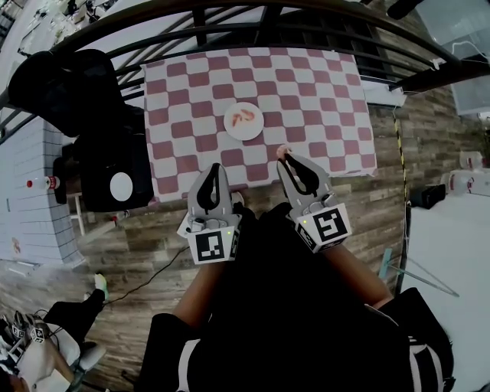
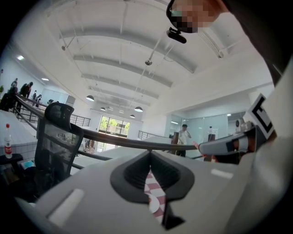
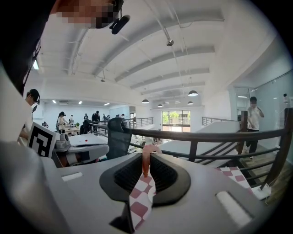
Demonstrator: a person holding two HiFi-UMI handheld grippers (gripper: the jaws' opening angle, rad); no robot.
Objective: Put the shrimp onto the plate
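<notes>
Two claws are held low over the near edge of one counter (image 1: 321, 84), which is covered in a red-and-white checked cloth.

The left claw (image 1: 216, 168) sits at about 7 o'clock from the plate. In the left gripper view the left claw (image 2: 149, 154) is pressed together with nothing in it. Only a sliver of checked cloth shows through the slit between its jaws.

The right claw (image 1: 284, 158) lies at about 5 o'clock from the plate, level with the left one and just beside it. It is pinching one shrimp (image 1: 282, 152), which sticks out past its tips as a small pink-orange nub. In the right gripper view the right claw (image 3: 147, 155) is clamped on that shrimp (image 3: 145, 160). The shrimp stands upright in the grip, with its curled end rising above the jaw tips.

One white round plate (image 1: 232, 130) rests near the middle of the counter, at 12 o'clock from the two claws and well apart from them. On it lie what look like two more orange-pink shrimp (image 1: 245, 117), close together; they are too small to count with certainty. That makes one shrimp in the air and two on the plate.

One black office chair (image 1: 69, 92) stands off the counter's edge at about 9 o'clock. A dark curved railing (image 1: 230, 19) runs past the far side at 12 o'clock.
</notes>
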